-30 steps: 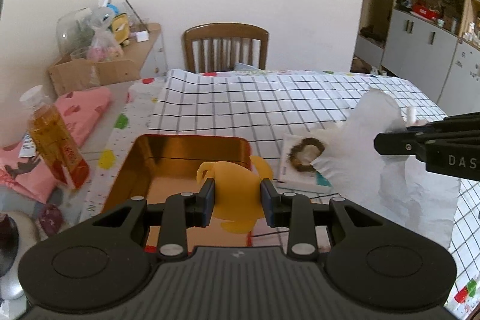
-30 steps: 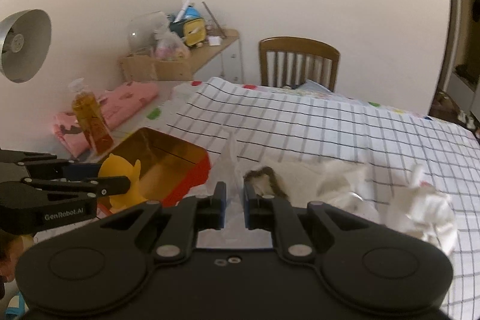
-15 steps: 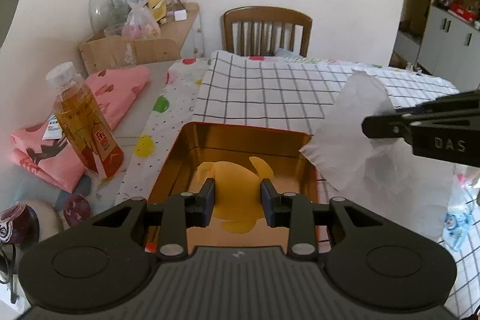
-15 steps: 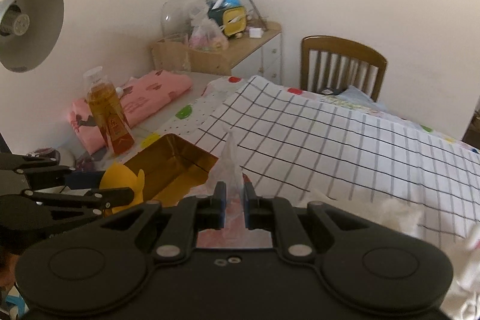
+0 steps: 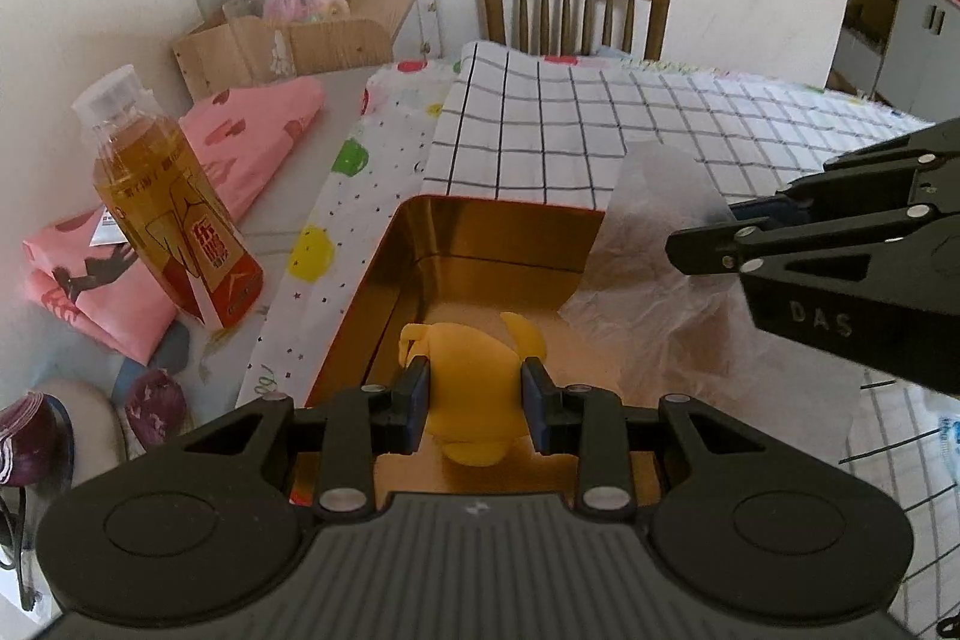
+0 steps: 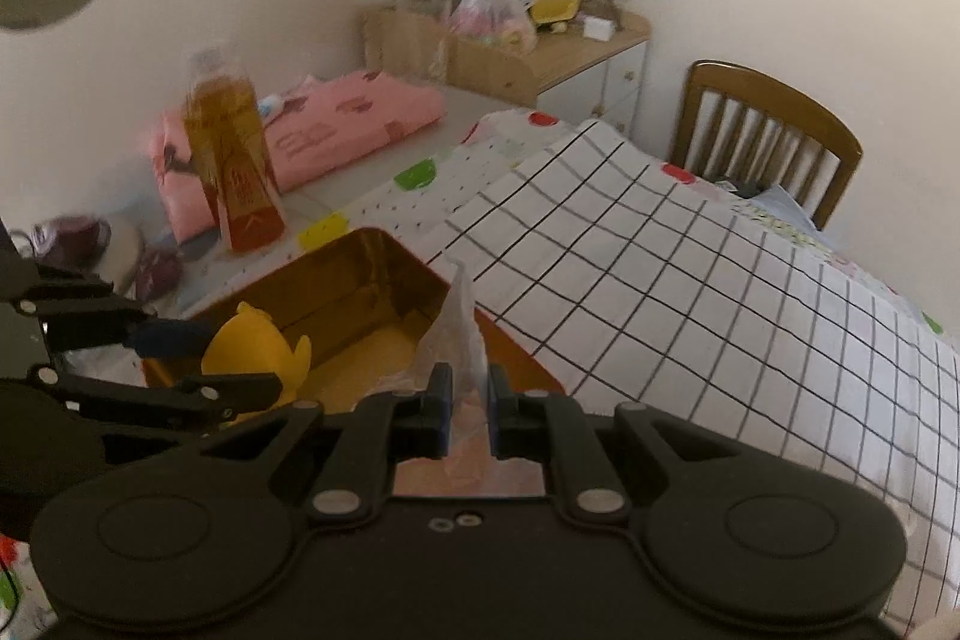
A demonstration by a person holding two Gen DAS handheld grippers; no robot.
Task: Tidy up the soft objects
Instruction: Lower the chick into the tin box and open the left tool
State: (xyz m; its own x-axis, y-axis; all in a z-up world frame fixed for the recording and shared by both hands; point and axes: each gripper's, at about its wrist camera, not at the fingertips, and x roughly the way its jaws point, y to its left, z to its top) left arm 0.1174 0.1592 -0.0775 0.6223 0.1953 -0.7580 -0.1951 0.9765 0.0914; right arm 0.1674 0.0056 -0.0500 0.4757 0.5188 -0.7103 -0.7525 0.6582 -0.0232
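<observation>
My left gripper (image 5: 474,400) is shut on a soft yellow duck toy (image 5: 471,388) and holds it over the near end of an open gold tin with a red outside (image 5: 498,232). The duck (image 6: 258,352) and the tin (image 6: 336,280) also show in the right wrist view. My right gripper (image 6: 465,412) is shut on a thin translucent plastic bag (image 6: 459,334), held at the tin's right edge. In the left wrist view the bag (image 5: 666,292) hangs over the tin's right side beside the right gripper's fingers (image 5: 720,238).
An amber drink bottle (image 5: 162,202) stands left of the tin beside folded pink cloth (image 5: 240,142). The table has a checked cloth (image 5: 600,124) over a dotted one. A wooden chair (image 5: 576,10) stands at the far end, a cluttered shelf (image 5: 312,16) by the wall.
Both grippers have moved left and closer to the tin. The duck has come lower over the tin's near end. The bag has swung over the tin's right edge.
</observation>
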